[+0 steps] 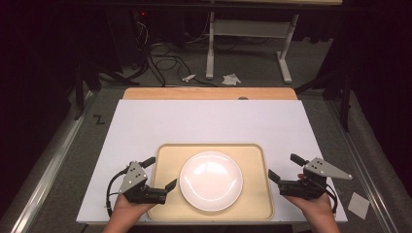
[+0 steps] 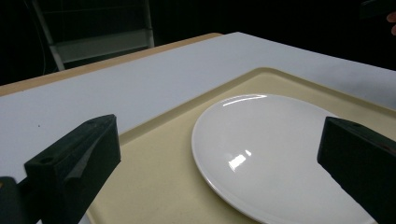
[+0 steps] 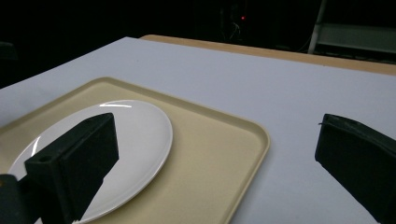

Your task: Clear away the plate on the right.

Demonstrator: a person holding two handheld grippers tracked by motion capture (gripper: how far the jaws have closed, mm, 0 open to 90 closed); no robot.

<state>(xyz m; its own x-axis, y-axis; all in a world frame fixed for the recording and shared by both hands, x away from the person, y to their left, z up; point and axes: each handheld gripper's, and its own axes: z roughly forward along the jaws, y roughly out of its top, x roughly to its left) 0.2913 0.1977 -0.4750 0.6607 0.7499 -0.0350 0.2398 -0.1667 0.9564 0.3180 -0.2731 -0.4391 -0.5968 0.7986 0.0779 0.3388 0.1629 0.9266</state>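
Plate: round white ceramic plate point(image 1: 211, 180), centred on beige rectangular plastic tray point(image 1: 167, 155).
Left gripper point(image 1: 162, 174): jaws apart, empty, over tray's left edge.
Right gripper point(image 1: 283, 168): jaws apart, empty, beside tray's right edge.

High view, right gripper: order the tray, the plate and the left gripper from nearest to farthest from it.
From the right gripper:
1. Tray, its right rim just beside the jaws.
2. Plate, at the tray's middle.
3. Left gripper, over the tray's far left edge.
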